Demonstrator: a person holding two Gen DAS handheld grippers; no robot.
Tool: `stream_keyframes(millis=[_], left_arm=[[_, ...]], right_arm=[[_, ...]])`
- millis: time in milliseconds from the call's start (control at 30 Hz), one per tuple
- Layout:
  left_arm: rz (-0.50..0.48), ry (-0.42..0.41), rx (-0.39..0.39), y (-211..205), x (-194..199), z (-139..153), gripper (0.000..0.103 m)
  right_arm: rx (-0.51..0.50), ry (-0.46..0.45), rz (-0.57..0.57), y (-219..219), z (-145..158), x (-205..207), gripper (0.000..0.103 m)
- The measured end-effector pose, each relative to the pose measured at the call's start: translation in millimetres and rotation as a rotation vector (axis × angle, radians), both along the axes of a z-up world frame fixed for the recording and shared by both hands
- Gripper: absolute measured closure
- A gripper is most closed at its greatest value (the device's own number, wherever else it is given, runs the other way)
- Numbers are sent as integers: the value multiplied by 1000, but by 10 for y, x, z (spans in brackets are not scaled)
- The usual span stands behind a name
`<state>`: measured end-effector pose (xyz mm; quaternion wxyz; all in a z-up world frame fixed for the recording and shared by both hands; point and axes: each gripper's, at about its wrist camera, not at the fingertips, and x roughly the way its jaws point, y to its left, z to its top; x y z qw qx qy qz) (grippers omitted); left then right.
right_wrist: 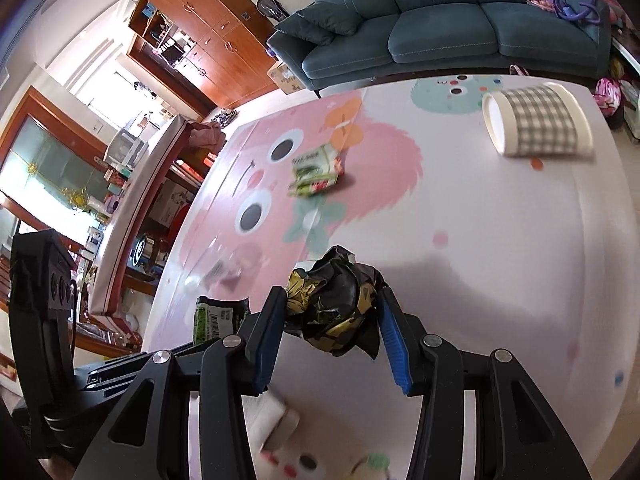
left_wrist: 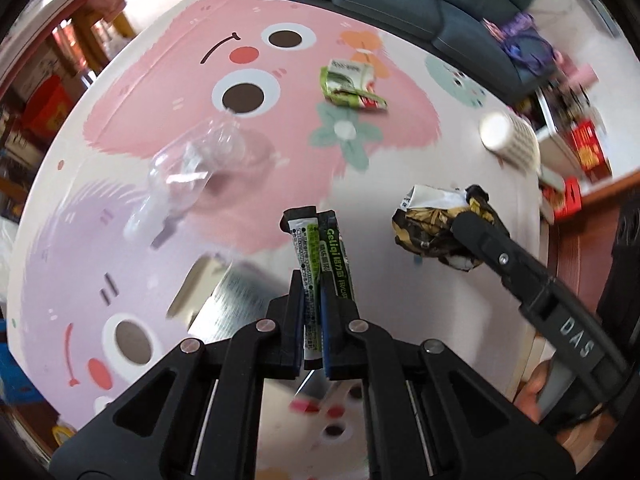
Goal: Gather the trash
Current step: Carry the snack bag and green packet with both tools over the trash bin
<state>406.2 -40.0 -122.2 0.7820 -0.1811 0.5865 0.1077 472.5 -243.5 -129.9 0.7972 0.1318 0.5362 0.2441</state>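
Observation:
My left gripper [left_wrist: 311, 216] is shut on a thin green and white sachet [left_wrist: 320, 264], held above the cartoon mat [left_wrist: 160, 128]. To its right my right gripper [right_wrist: 331, 294] is shut on a crumpled black and gold wrapper [right_wrist: 336, 304], which shows in the left wrist view as the wrapper [left_wrist: 432, 220]. A green and white packet [left_wrist: 350, 86] lies flat further out on the pink part of the mat, the same packet [right_wrist: 316, 170] in the right wrist view. A crushed clear plastic bottle [left_wrist: 200, 168] lies to the left. A checked paper cup [right_wrist: 536, 120] lies on its side at the far right.
A dark teal sofa [right_wrist: 440, 20] runs along the far side of the mat. Wooden cabinets [right_wrist: 200, 32] and cluttered shelves stand at the left. Bags and red boxes [left_wrist: 584, 148] sit off the mat's right edge. A hand [left_wrist: 536, 392] holds the right gripper's handle.

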Motion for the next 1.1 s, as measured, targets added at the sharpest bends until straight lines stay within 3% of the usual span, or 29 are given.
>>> stream_keyframes(millis=[400,833,1100], left_arm=[[-190,-59,25,116,-1120,330,99],[-453,-181,-6,581,-2714,689,99],[-555,-168,-6,769,-3500,632,99]], right_arm=[[-53,-10,-14,234,373,-1318,57],[-107,-90,-203,1038,777,-3650,57],[-139,-66,-266,1447,754,-4663,57]])
